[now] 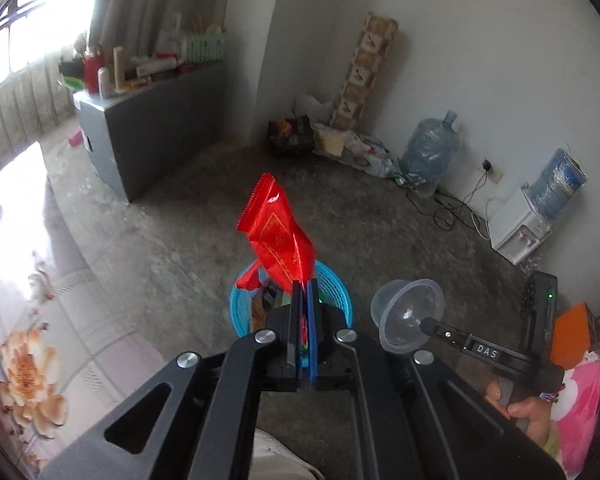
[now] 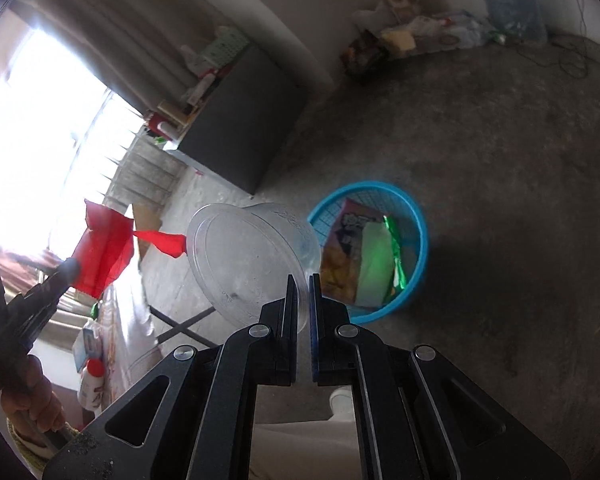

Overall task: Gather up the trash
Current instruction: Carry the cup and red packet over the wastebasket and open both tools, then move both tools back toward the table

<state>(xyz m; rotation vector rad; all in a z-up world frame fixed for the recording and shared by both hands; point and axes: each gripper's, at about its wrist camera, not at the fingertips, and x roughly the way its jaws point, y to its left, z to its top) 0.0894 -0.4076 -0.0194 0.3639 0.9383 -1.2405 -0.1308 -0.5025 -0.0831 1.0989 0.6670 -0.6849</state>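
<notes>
Red foil wrapper point(image 1: 276, 232) pinched in left gripper point(image 1: 304, 284), clear plastic cup point(image 2: 252, 260) clamped by rim in right gripper point(image 2: 303, 280), both featherlight n crushable, blue basket point(image 2: 416, 216) at 2 o'clock.

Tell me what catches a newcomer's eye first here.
The bright red wrapper pinched in the left tongs, held above the blue basket on the concrete floor. Next, the clear plastic cup clamped by its rim in the right tongs, beside the basket's snack packets.

Open floor around blue basket point(image 2: 418, 240), wrappers point(image 2: 364, 256) inside
</notes>
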